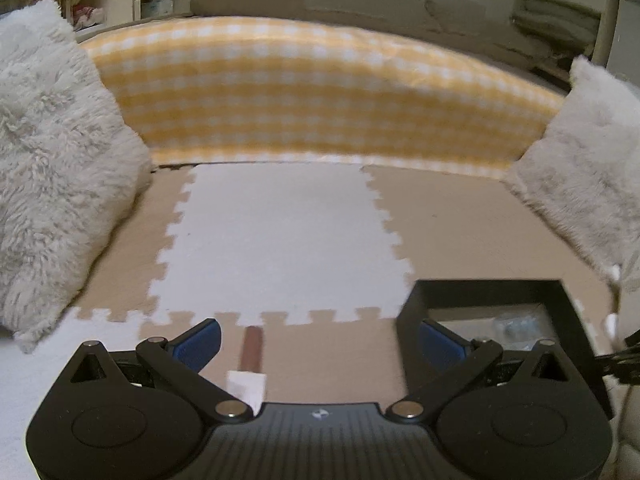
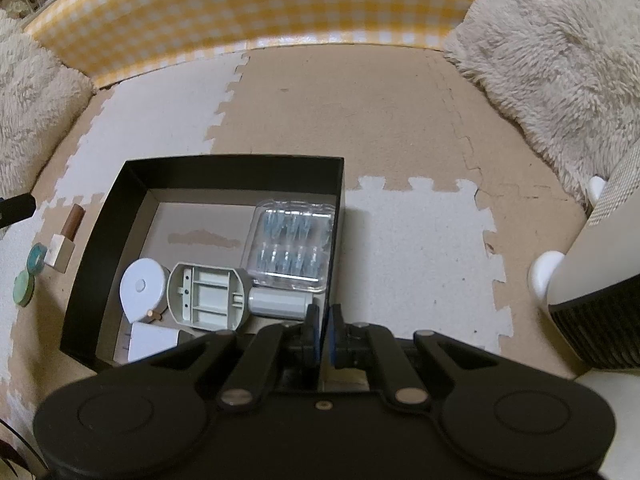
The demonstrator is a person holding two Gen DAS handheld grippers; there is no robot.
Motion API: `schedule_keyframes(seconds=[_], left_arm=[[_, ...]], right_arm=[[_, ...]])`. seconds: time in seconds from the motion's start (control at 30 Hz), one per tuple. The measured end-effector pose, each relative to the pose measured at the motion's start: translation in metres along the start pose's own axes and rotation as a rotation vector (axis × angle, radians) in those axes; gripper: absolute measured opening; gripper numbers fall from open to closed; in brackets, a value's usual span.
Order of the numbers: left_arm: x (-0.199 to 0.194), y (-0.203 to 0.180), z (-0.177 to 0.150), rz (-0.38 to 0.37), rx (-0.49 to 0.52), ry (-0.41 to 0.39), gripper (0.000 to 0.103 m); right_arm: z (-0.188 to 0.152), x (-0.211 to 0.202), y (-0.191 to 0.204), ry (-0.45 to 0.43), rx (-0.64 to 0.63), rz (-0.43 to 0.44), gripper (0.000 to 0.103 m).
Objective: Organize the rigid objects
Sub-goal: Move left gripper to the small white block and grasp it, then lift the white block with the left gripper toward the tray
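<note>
Inside, one black box [image 2: 200, 168] is seen on the foam floor mat [image 2: 380, 128], and five things are counted in it: one clear plastic case [image 2: 290, 244] of small blue pieces against its right wall, one grey open-backed housing [image 2: 208, 296] at the near middle, one white cylinder [image 2: 280, 304] just right of the housing, one round white disc [image 2: 142, 290] to its left, and one white flat piece [image 2: 154, 346] at the near edge, partly hidden. Outside the box's left wall, on the mat, one brown stick with a white block end [image 2: 66, 240] and two green round pieces [image 2: 30, 276] are laid. The right gripper [image 2: 325, 332] is closed on the box's near right wall. The left gripper [image 1: 320, 344] is held wide open, empty, above the brown stick. Two fluffy cushions [image 1: 52, 152] and one yellow checked bolster [image 1: 312, 92] are placed along the mat's edges.
</note>
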State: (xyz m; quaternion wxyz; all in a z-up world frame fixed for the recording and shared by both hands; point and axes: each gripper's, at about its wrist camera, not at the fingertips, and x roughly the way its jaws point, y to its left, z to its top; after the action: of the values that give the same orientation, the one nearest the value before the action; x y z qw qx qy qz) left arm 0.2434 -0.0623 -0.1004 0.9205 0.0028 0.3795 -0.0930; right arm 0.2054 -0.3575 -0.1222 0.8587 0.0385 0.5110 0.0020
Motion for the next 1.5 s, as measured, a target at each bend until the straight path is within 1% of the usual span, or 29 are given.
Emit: schedule_keyframes(seconds=[0.07, 0.13, 0.2, 0.27, 0.33, 0.47, 0.6, 0.73, 1.07, 1.17, 1.3, 1.4, 1.5], left_arm=[[0.004, 0.005, -0.001, 0.014, 0.003, 0.012, 0.093], [0.011, 0.012, -0.004, 0.03, -0.015, 0.039, 0.07], [0.017, 0.019, -0.007, 0.05, -0.031, 0.064, 0.06], [0.023, 0.025, -0.01, 0.061, -0.041, 0.083, 0.057], [0.028, 0.03, -0.014, 0.057, -0.049, 0.097, 0.051], [0.039, 0.033, -0.021, 0.074, -0.038, 0.129, 0.048], [0.051, 0.04, -0.028, 0.098, -0.042, 0.16, 0.042], [0.06, 0.043, -0.034, 0.097, -0.046, 0.177, 0.035], [0.068, 0.043, -0.038, 0.087, -0.039, 0.179, 0.033], [0.067, 0.044, -0.037, 0.088, -0.061, 0.178, 0.033], [0.054, 0.041, -0.029, 0.063, -0.087, 0.122, 0.033], [0.042, 0.033, -0.021, 0.018, -0.096, 0.068, 0.033], [0.031, 0.022, -0.014, -0.03, -0.102, 0.031, 0.033]], right_arm=[[0.0, 0.0, 0.001, 0.001, -0.006, -0.002, 0.005], [0.0, 0.0, 0.001, 0.001, -0.006, -0.002, 0.005], [0.0, 0.0, 0.001, 0.001, -0.006, -0.003, 0.005], [0.0, 0.0, 0.001, 0.002, -0.008, -0.004, 0.005], [0.0, -0.001, 0.001, 0.004, -0.005, -0.003, 0.005], [-0.001, 0.0, 0.002, 0.007, -0.007, -0.005, 0.005], [-0.002, 0.0, 0.002, 0.008, -0.013, -0.01, 0.005], [-0.002, 0.0, 0.002, 0.008, -0.015, -0.011, 0.005], [-0.002, 0.0, 0.003, 0.009, -0.02, -0.015, 0.005], [-0.001, 0.0, 0.004, 0.009, -0.023, -0.016, 0.005], [-0.001, 0.0, 0.004, 0.009, -0.023, -0.016, 0.005], [-0.001, 0.0, 0.004, 0.009, -0.024, -0.017, 0.005], [-0.001, 0.0, 0.004, 0.009, -0.023, -0.016, 0.005]])
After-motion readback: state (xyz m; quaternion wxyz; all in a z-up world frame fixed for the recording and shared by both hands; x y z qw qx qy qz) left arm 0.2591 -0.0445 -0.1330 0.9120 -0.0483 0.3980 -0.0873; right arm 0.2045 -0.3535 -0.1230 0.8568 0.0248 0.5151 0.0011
